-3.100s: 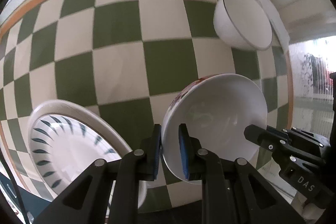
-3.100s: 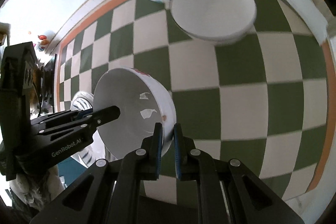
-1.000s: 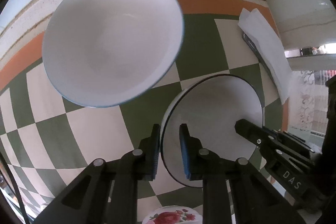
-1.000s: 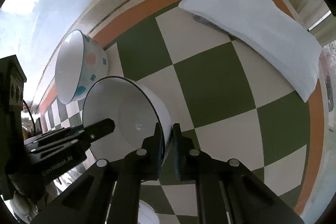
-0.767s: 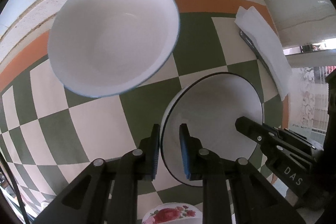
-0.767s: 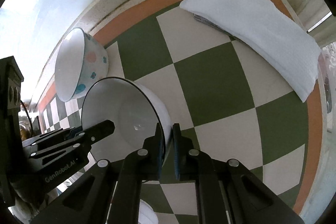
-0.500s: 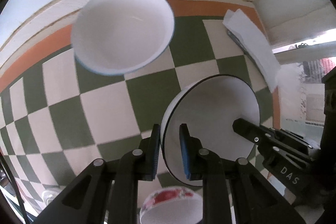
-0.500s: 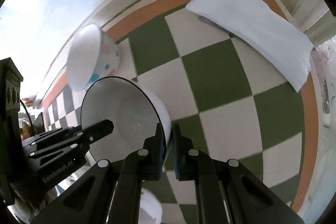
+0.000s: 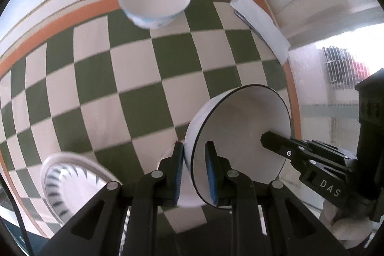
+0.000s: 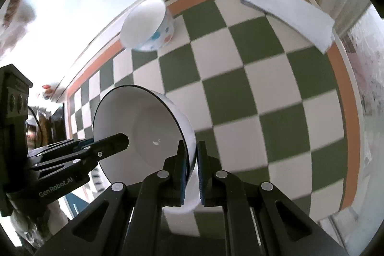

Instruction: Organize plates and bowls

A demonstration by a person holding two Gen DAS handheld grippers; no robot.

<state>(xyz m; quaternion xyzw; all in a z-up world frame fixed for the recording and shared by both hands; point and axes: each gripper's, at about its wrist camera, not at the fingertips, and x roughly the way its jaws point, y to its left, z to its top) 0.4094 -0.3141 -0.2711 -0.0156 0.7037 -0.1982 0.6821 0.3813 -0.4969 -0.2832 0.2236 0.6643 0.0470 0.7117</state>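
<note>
A white bowl with a thin dark rim [image 9: 240,133] is held tilted above the green and white checked table by both grippers. My left gripper [image 9: 193,170] is shut on its near rim. My right gripper [image 10: 190,168] is shut on the opposite rim of the same bowl [image 10: 144,133]. A white bowl with blue and pink dots [image 9: 154,4] stands at the back by the wall, also in the right wrist view [image 10: 146,25]. A white plate with dark leaf marks [image 9: 69,186] lies at the lower left.
A folded white cloth [image 9: 260,25] lies at the back right corner over a dark flat object, also in the right wrist view [image 10: 285,11]. An orange border [image 9: 60,20] runs along the table's back edge under the wall. A window is at the right.
Both grippers have pulled back from the wall with the dark-rimmed bowl held between them. The dotted bowl looks smaller and farther. The leaf-marked plate has come back into view.
</note>
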